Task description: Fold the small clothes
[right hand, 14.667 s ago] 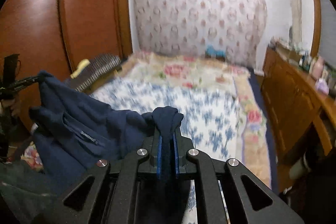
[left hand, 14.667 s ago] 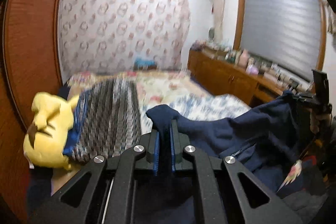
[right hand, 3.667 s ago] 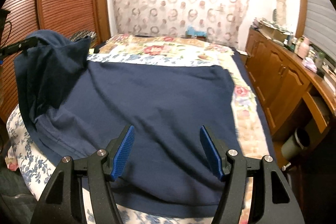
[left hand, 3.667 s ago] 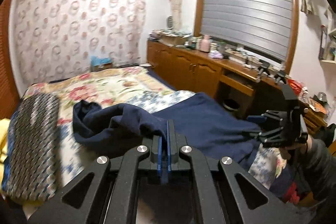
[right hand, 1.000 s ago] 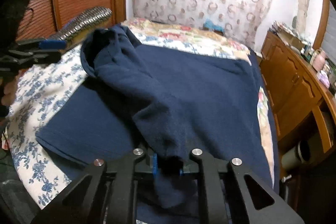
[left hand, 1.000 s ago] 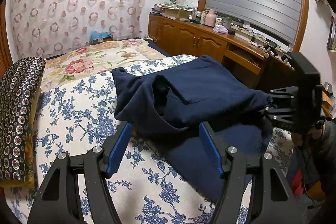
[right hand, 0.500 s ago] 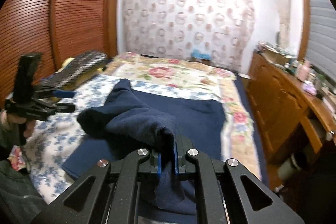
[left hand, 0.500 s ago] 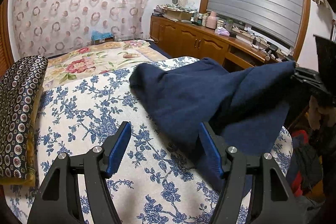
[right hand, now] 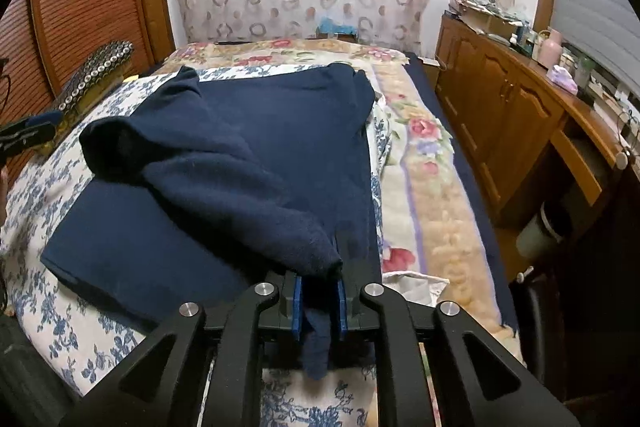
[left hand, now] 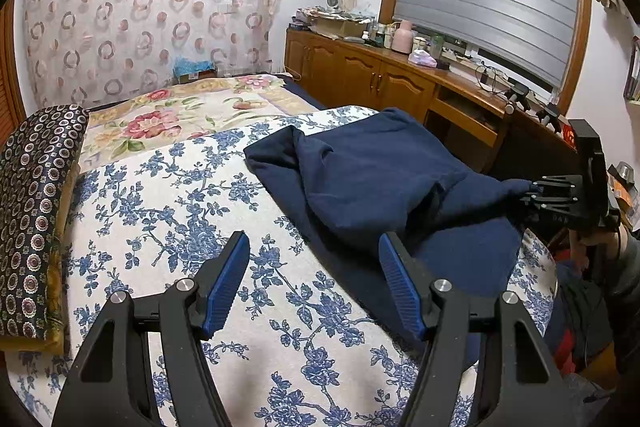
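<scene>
On bed (left hand: 168,211): sleeve (right hand: 256,199) fold underway, right tongs (right hand: 318,301) clamped on cuff, left tongs (left hand: 316,279) apart; next, lay sleeve flat.

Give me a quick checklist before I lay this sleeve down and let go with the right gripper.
1. Right gripper has a firm hold on the navy garment: ok, jaws are shut on the fabric, with an end hanging below them.
2. Left gripper is free to help: ok, it is open and holds nothing, above the floral bedspread.
3. Garment body lies flat: not ok, the folded-over part bunches into a hump toward the left.
4. Garment is fully on the bed: cannot tell, its near edge is hidden behind the gripper.
5. Patterned pillow is out of the way: ok, it sits apart at the bed's left side.
</scene>
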`<act>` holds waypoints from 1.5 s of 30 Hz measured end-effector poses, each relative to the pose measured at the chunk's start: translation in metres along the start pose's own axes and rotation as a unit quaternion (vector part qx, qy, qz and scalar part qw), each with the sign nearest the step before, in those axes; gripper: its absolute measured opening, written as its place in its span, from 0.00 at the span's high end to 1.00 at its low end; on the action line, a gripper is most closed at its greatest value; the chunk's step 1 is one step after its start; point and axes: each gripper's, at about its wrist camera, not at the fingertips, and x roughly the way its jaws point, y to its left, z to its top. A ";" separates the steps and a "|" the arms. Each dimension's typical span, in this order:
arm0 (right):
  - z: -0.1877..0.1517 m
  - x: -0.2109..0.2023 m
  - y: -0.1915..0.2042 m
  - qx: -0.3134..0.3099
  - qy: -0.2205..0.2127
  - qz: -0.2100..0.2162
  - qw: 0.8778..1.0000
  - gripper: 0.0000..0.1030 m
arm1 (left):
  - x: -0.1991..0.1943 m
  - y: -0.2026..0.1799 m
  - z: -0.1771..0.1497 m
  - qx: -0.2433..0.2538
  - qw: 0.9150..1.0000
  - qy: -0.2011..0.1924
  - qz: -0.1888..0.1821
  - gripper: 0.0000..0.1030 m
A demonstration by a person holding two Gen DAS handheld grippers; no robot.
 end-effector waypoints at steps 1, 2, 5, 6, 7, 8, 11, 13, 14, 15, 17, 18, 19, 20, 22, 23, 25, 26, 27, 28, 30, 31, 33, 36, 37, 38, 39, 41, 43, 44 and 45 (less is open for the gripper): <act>0.000 -0.002 0.002 -0.005 0.002 -0.003 1.000 0.79 | 0.000 0.000 0.000 0.000 1.000 0.000 0.000 0.34; 0.003 -0.003 0.004 -0.009 0.002 -0.005 1.000 0.74 | 0.000 0.000 0.000 0.000 1.000 0.000 0.001 0.34; 0.006 -0.012 0.018 -0.030 0.001 -0.003 1.000 0.51 | 0.000 0.000 0.000 -0.002 1.000 0.000 0.000 0.34; 0.008 -0.016 0.019 -0.036 -0.002 0.002 0.999 0.49 | 0.000 0.000 0.000 -0.001 1.000 0.000 0.000 0.34; 0.008 -0.016 0.021 -0.039 -0.004 0.005 0.999 0.48 | 0.000 0.001 0.000 -0.001 1.000 0.000 0.000 0.34; 0.007 -0.020 0.023 -0.043 -0.006 0.006 0.999 0.47 | 0.000 0.001 0.000 -0.001 1.000 0.000 0.000 0.34; 0.010 -0.034 0.032 -0.053 -0.021 0.008 0.998 0.45 | 0.000 0.001 0.000 -0.001 1.000 0.000 0.001 0.34; 0.014 -0.043 0.038 -0.061 -0.034 0.012 0.997 0.45 | 0.000 0.001 0.000 -0.002 1.000 0.000 0.001 0.34; 0.017 -0.046 0.042 -0.067 -0.041 0.018 0.997 0.44 | 0.001 0.001 -0.001 -0.004 1.000 0.000 0.002 0.34; 0.018 -0.047 0.045 -0.071 -0.046 0.024 0.996 0.44 | 0.001 0.002 -0.001 -0.005 1.000 0.000 0.003 0.34; 0.024 -0.046 0.054 -0.082 -0.053 0.035 0.995 0.43 | 0.001 0.005 -0.003 -0.009 1.000 -0.001 0.004 0.34; 0.028 -0.044 0.060 -0.088 -0.056 0.039 0.994 0.43 | 0.001 0.006 -0.003 -0.010 1.000 -0.001 0.005 0.34; 0.031 -0.040 0.064 -0.092 -0.057 0.044 0.993 0.43 | 0.001 0.007 -0.003 -0.011 1.000 -0.001 0.006 0.34; 0.034 -0.036 0.068 -0.097 -0.058 0.050 0.992 0.43 | 0.001 0.007 -0.003 -0.012 1.000 -0.001 0.007 0.34; 0.040 -0.024 0.079 -0.106 -0.057 0.063 0.991 0.43 | 0.001 0.009 -0.003 -0.013 1.000 -0.001 0.009 0.34; 0.043 -0.018 0.083 -0.109 -0.056 0.069 0.990 0.43 | 0.000 0.011 -0.004 -0.013 1.000 -0.001 0.010 0.34; 0.049 -0.008 0.094 -0.118 -0.053 0.089 0.988 0.43 | -0.001 0.013 -0.004 -0.015 1.000 -0.002 0.011 0.34; 0.052 -0.005 0.096 -0.123 -0.052 0.097 0.986 0.43 | -0.001 0.014 -0.004 -0.017 1.000 -0.002 0.012 0.34; 0.055 0.000 0.104 -0.131 -0.050 0.103 0.985 0.43 | 0.000 0.015 -0.004 -0.018 1.000 -0.002 0.013 0.34; 0.057 0.003 0.108 -0.138 -0.049 0.107 0.983 0.43 | 0.000 0.016 -0.005 -0.019 1.000 -0.001 0.014 0.34; 0.062 0.010 0.120 -0.157 -0.044 0.115 0.980 0.43 | -0.001 0.020 -0.006 -0.022 1.000 -0.001 0.015 0.34; 0.067 0.017 0.124 -0.165 -0.042 0.118 0.978 0.43 | -0.001 0.021 -0.006 -0.023 1.000 0.000 0.015 0.34; 0.072 0.026 0.133 -0.180 -0.038 0.124 0.975 0.43 | -0.001 0.023 -0.007 -0.026 1.000 0.000 0.016 0.34; 0.075 0.034 0.140 -0.189 -0.027 0.135 0.972 0.43 | -0.002 0.026 -0.010 -0.028 0.999 0.000 0.017 0.34; 0.075 0.037 0.139 -0.190 -0.023 0.139 0.972 0.43 | -0.003 0.027 -0.010 -0.029 0.999 0.000 0.017 0.34; 0.076 0.043 0.144 -0.191 -0.019 0.141 0.971 0.43 | -0.002 0.029 -0.011 -0.030 0.999 0.001 0.017 0.34; 0.074 0.047 0.144 -0.193 -0.013 0.144 0.970 0.43 | -0.002 0.029 -0.011 -0.031 0.999 0.002 0.017 0.34; 0.073 0.055 0.152 -0.200 -0.002 0.145 0.969 0.43 | -0.002 0.032 -0.012 -0.033 0.999 0.004 0.017 0.34; 0.072 0.063 0.159 -0.209 0.008 0.141 0.968 0.43 | -0.001 0.032 -0.012 -0.035 0.999 0.005 0.017 0.34; 0.071 0.063 0.161 -0.213 0.011 0.138 0.967 0.43 | 0.000 0.033 -0.012 -0.035 0.999 0.005 0.017 0.34; 0.072 0.064 0.162 -0.217 0.013 0.133 0.967 0.43 | 0.000 0.032 -0.012 -0.035 0.999 0.006 0.017 0.34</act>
